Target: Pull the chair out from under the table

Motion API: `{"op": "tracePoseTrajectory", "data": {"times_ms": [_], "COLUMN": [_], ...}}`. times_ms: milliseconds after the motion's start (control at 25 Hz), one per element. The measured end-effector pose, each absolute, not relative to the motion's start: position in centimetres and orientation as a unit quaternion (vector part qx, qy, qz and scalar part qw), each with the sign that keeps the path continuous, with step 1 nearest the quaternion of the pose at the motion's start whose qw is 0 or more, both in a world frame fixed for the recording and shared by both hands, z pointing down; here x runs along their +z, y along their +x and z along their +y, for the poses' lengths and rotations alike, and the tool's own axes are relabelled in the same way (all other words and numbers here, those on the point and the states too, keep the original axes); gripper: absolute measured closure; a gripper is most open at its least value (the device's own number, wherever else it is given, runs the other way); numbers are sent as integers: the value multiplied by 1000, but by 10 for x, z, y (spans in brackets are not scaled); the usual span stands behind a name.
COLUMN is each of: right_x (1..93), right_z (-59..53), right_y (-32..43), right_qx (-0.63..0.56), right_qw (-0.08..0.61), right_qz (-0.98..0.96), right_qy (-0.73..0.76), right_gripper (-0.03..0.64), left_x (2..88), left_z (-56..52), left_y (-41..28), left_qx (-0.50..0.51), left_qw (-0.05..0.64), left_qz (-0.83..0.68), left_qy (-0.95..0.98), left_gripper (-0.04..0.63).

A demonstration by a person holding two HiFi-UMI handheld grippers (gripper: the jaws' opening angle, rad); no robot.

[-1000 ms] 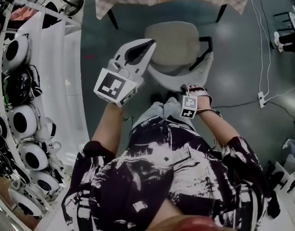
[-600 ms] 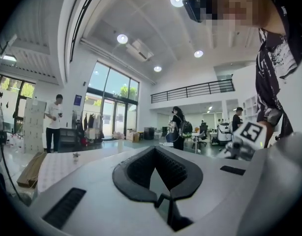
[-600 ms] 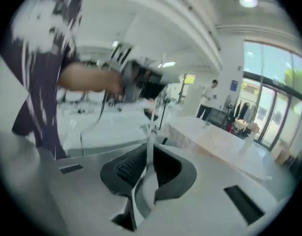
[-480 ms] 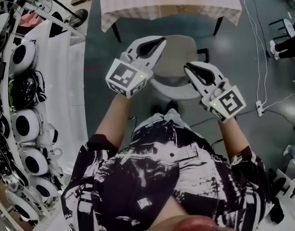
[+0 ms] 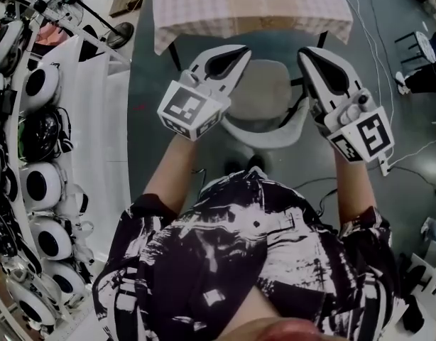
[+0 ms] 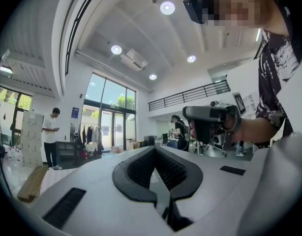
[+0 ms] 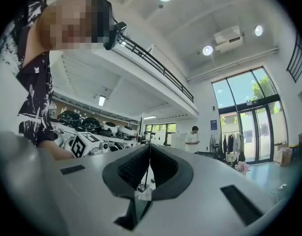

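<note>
Grey floor [image 5: 143,119] below: chair [image 5: 266,94] sits clear of table [image 5: 250,9], so pull looks done. We've got L gripper [image 5: 241,52] shut, empty; R gripper [image 5: 307,54] jaws just closed on nothing.

tall windows [image 6: 104,112], round ceiling lights [image 6: 166,7] (perhaps recessed), grey floor [image 5: 143,119].
</note>
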State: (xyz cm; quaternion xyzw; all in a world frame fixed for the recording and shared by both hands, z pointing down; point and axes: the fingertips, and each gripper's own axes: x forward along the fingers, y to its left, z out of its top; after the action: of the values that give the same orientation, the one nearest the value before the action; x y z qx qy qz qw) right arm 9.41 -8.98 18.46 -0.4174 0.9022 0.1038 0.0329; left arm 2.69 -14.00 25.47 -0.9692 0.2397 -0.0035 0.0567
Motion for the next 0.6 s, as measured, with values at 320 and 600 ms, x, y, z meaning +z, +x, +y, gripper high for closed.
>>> {"op": "tracePoseTrajectory", "data": {"times_ms": [320, 600], "right_x": [204, 209], "right_z": [-101, -104], "right_y": [98, 96], "right_qx": [79, 76], "right_qw": [29, 19], "right_qz": [900, 900], "right_qy": [-427, -428], "right_gripper": [617, 617], "left_x": [241, 239], "left_z": [-138, -136], "left_y": [24, 27], "left_qx": [-1, -1], "left_qw": [63, 62], "left_qz": [248, 246], "left_qy": [-967, -967], "left_gripper": [594, 594]}}
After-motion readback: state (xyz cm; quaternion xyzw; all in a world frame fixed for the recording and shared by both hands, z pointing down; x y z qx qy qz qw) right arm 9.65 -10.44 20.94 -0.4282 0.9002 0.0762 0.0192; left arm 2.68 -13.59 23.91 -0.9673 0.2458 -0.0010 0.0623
